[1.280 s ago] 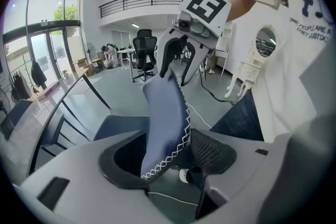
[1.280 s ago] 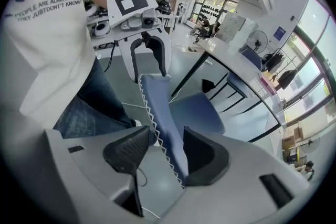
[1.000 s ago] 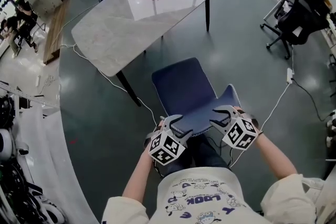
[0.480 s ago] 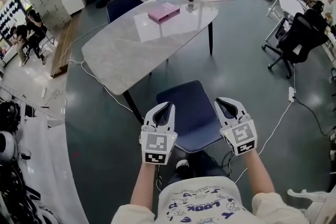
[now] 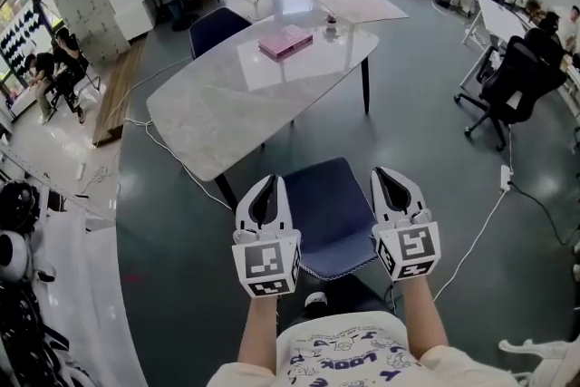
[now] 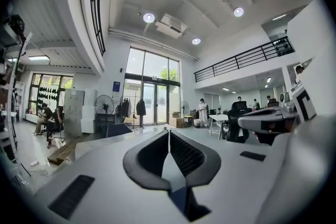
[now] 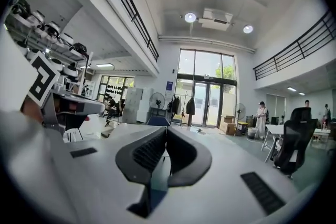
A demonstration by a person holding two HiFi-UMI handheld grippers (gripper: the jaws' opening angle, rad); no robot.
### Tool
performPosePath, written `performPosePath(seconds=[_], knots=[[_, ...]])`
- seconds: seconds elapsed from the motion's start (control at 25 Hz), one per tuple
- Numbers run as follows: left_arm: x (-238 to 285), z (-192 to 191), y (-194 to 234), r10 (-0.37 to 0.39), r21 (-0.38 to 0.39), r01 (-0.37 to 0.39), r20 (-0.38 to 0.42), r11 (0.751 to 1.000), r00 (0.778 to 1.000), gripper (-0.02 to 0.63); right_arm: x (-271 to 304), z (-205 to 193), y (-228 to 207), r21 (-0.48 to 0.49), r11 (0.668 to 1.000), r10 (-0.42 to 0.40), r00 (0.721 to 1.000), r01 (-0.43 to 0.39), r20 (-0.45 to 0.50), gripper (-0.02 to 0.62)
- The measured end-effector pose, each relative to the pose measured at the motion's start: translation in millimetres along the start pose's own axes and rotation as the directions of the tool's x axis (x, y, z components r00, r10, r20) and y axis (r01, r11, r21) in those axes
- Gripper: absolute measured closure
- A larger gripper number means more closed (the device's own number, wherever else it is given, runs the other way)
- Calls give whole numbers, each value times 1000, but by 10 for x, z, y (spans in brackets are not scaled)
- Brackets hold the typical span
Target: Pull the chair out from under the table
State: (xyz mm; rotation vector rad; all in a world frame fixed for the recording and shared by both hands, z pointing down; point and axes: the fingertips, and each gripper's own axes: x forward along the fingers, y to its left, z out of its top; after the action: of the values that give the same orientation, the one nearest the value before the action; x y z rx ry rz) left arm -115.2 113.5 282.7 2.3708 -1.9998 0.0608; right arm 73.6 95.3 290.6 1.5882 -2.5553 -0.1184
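The navy blue chair (image 5: 331, 213) stands out from under the white marble table (image 5: 227, 104), its seat just in front of me. Both grippers hang level above the chair, apart from it. My left gripper (image 5: 269, 186) is over the seat's left edge and my right gripper (image 5: 391, 178) is over its right edge. Each has just closed its jaws, and nothing sits between them. In the left gripper view the left gripper (image 6: 168, 131) shows its tips together, and the right gripper (image 7: 166, 128) does the same in its own view. Both look across the room.
A pink book (image 5: 285, 41) and a small cup (image 5: 331, 23) lie at the table's far end, with another blue chair (image 5: 217, 27) behind it. A black office chair (image 5: 512, 82) stands at the right. A white cable (image 5: 480, 222) crosses the floor. People sit at the left.
A second ago both grippers stood open around the chair's back edge. They have let go, risen and turned level, and their jaws have shut.
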Motion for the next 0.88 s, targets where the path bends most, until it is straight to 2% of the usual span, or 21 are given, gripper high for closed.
performPosePath(seconds=[0.32, 0.52, 0.88], knots=[[10, 21, -13, 26, -7, -26, 10, 1000, 1000, 578, 42, 77, -26, 40, 999, -36, 999, 34, 38, 591], [23, 35, -90, 13, 19, -13, 3, 1000, 1000, 579, 0, 36, -53, 64, 996, -60, 998, 58, 29, 589], [58, 27, -164, 2, 6, -2, -6, 1000, 1000, 578, -66, -33, -202, 81, 993, -86, 996, 85, 10, 590]])
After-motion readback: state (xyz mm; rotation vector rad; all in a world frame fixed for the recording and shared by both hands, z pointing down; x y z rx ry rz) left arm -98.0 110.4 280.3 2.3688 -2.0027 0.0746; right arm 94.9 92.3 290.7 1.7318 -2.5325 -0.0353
